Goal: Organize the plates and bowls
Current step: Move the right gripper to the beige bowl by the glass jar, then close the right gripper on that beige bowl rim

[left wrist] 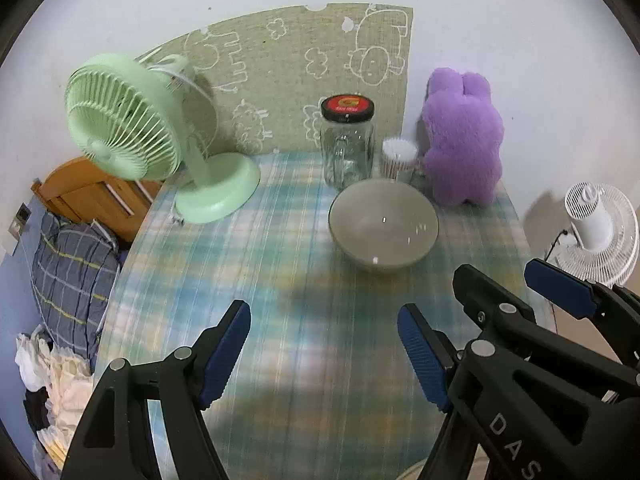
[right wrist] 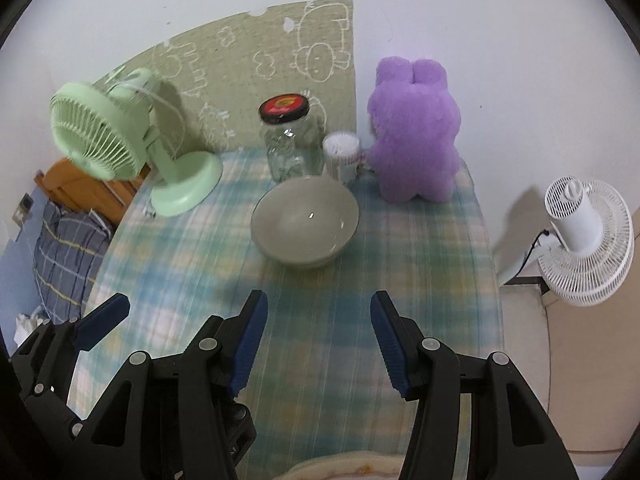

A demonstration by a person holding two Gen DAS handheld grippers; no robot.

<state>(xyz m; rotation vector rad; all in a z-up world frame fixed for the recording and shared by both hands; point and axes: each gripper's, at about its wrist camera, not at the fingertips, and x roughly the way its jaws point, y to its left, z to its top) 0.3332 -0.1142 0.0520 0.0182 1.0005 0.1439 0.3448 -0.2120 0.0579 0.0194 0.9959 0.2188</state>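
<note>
Both grippers hang over the near part of the table with nothing between their fingers: the left gripper [left wrist: 324,354] stands wide, the right gripper [right wrist: 318,344] somewhat narrower, and each shows at the edge of the other's view, so they sit side by side. Straight ahead of them, toward the far end, lies the bowl [left wrist: 383,226], grey-green, upright and empty, well apart from both sets of fingers. From the right gripper it sits slightly left of centre; from the left gripper it lies to the right, so I judge the right one marginally better lined up. Being round, the bowl offers no long axis; a rim pinch looks the likely grasp. Just behind it stand a jar [left wrist: 347,146] and a cup [left wrist: 398,158], with a purple plush [left wrist: 460,136] far right and a green fan [left wrist: 132,120] far left. A checked cloth [left wrist: 240,280] covers the table; white wall behind, bed at left. No plates are visible.
</note>
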